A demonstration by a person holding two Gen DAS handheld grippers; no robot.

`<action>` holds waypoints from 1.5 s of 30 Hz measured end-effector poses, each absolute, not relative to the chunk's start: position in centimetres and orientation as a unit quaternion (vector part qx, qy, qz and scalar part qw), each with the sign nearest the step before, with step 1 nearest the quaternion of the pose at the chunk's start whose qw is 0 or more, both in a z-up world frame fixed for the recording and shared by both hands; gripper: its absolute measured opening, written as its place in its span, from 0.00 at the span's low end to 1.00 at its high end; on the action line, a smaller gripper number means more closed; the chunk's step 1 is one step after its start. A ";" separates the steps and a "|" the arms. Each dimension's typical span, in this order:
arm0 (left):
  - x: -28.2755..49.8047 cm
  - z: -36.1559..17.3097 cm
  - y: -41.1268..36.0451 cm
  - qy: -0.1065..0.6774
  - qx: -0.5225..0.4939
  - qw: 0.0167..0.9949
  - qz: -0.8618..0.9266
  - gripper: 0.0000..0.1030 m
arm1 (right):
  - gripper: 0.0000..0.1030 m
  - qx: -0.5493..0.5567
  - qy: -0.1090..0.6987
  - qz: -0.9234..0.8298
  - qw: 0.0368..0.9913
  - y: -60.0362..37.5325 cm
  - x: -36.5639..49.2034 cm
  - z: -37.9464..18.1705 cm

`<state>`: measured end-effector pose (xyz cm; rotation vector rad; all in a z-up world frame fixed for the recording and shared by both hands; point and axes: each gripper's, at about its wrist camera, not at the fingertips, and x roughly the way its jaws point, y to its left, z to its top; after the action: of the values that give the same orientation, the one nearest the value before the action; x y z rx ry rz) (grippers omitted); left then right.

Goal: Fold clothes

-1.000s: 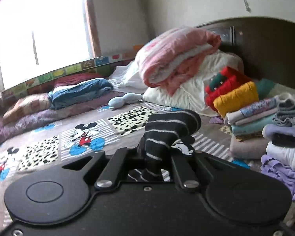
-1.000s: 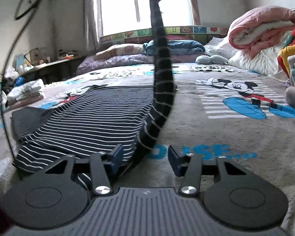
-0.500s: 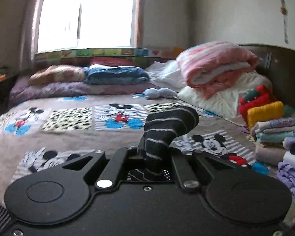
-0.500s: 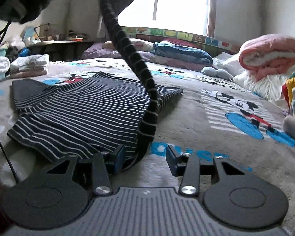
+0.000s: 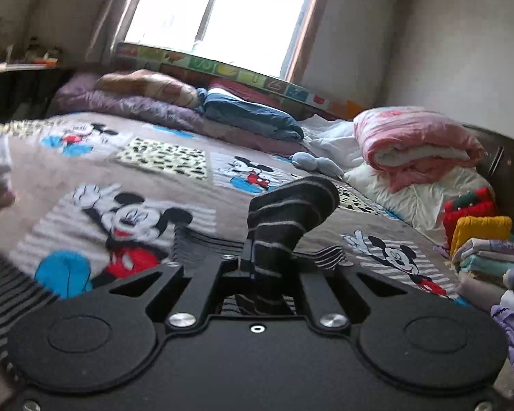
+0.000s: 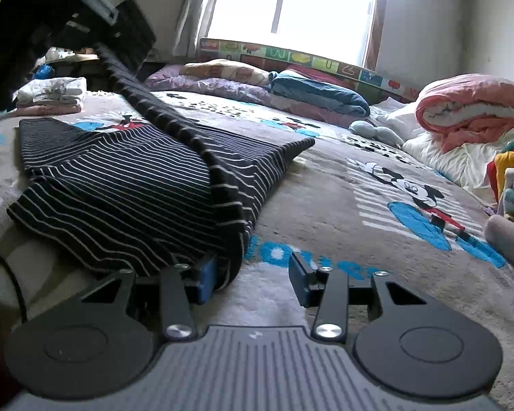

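My left gripper (image 5: 269, 267) is pinched tight on a fold of the striped shirt (image 6: 126, 185), lifting one strip off the bed (image 6: 325, 205). The shirt's body lies flat toward the bed's left edge. My right gripper (image 6: 253, 275) sits spread, one finger touching cloth.

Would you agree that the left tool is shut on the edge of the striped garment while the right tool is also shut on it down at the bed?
Not quite. The left tool is shut on the striped garment, but the right wrist view shows the right tool open at the bed, with the fabric lying against just one finger.
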<state>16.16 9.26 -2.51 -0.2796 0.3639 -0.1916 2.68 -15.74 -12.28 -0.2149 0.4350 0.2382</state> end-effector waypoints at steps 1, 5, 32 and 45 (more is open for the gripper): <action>15.9 -3.1 9.7 0.180 -0.144 0.968 -0.098 0.01 | 0.45 -0.109 0.215 0.118 0.963 -15.7 2.7 -12.3; 15.5 -4.9 10.9 0.196 -0.139 0.966 -0.093 0.01 | 0.44 -0.118 0.216 0.115 0.962 -15.6 2.6 -12.5; 14.2 -10.1 15.1 0.258 -0.153 0.952 -0.056 0.01 | 0.46 -0.172 0.227 0.119 0.951 -14.6 0.8 -11.3; 14.4 -11.4 16.2 0.276 -0.182 0.943 -0.041 0.02 | 0.56 -0.133 0.211 0.239 0.938 -12.0 4.1 -11.7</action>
<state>14.39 16.17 -11.36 -0.3705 0.5626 -0.0835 4.06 -11.97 -11.69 -0.2726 0.4309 0.4883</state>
